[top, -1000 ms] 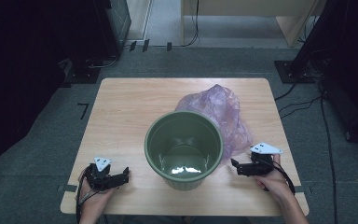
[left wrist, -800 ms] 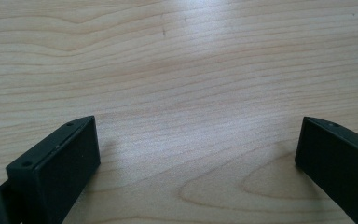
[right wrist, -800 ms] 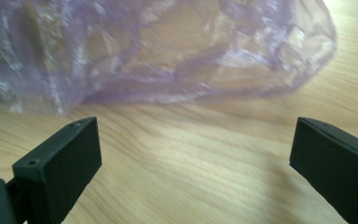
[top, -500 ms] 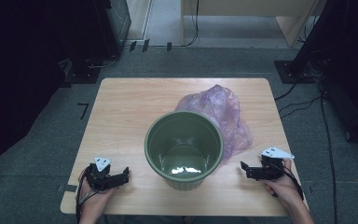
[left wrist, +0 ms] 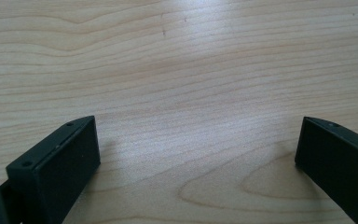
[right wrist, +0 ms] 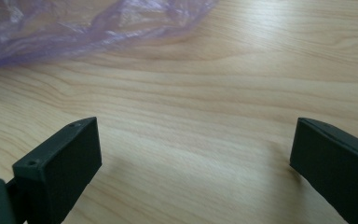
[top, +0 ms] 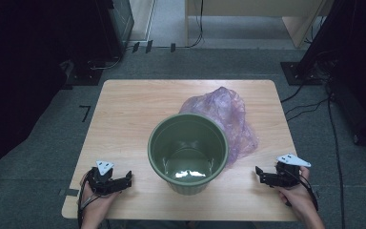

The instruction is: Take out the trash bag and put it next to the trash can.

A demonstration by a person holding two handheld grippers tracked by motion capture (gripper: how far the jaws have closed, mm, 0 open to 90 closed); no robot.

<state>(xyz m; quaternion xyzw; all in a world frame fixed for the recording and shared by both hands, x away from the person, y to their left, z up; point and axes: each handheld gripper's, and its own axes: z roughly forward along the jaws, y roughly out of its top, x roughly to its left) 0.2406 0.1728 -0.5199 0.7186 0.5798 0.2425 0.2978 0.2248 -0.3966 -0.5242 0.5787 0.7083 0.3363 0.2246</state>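
Note:
A dark green plastic bucket [top: 188, 151] stands upright near the front middle of the wooden table [top: 128, 114], empty with a shiny bottom. A crumpled purple plastic bag [top: 228, 114] lies behind and to its right, touching it; its edge [right wrist: 74, 28] shows at the top of the right gripper view. My left gripper [top: 127, 179] rests low at the front left of the table, open, with only bare wood between its jaws [left wrist: 196, 140]. My right gripper [top: 258, 172] sits at the front right, open and holding nothing [right wrist: 193, 144], pointing toward the bucket.
The table stands on grey carpet [top: 43, 157]. Dark equipment and cables [top: 310, 71] line the floor at the back and sides. Bare wood stretches across the table's left and back parts.
My right gripper has drawn back to the right and toward the front edge, away from the bucket. The left gripper, bucket and bag have stayed put.

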